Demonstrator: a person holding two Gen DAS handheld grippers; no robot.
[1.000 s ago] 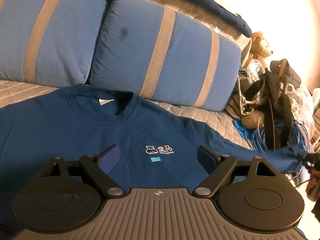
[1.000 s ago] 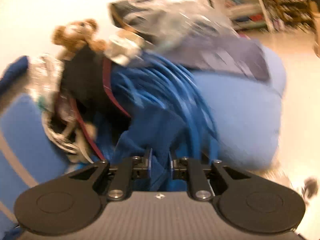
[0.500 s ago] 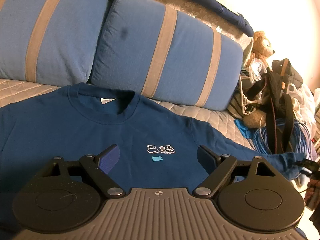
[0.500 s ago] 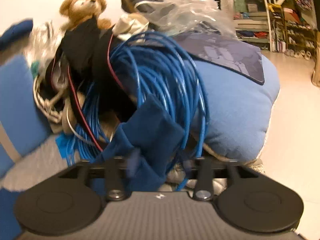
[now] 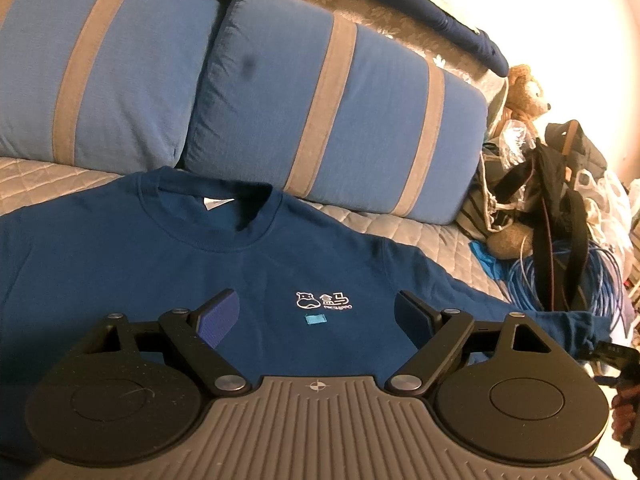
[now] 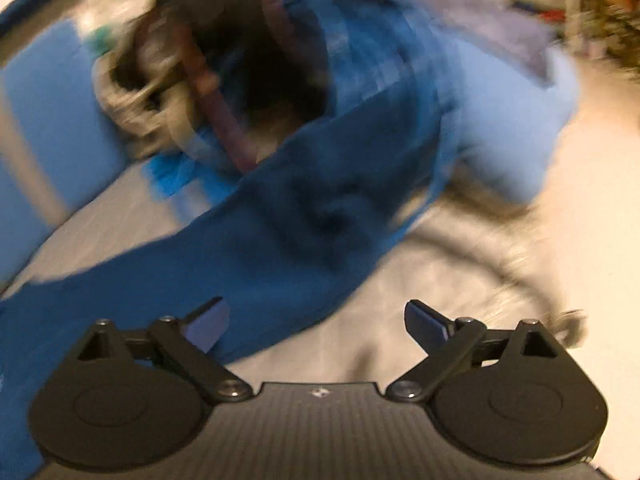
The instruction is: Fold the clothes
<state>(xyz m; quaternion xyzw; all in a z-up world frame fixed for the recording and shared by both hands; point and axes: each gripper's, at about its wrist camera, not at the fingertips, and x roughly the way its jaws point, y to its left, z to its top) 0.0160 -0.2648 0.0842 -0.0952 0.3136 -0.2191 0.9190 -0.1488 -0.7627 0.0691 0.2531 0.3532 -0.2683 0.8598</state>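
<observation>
The left wrist camera looks down over the sweatshirt [image 5: 168, 264] toward the cushions [image 5: 320, 120], while the right wrist camera, badly blurred, sits close above what seems its sleeve [image 6: 280, 240], both catching the blue cable coil [image 5: 600, 280].

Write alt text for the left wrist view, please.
A navy sweatshirt lies flat, front up, on a quilted grey sofa seat, with the open left claw above its chest logo. Behind are two blue striped cushions; right, clutter including a teddy bear.
</observation>
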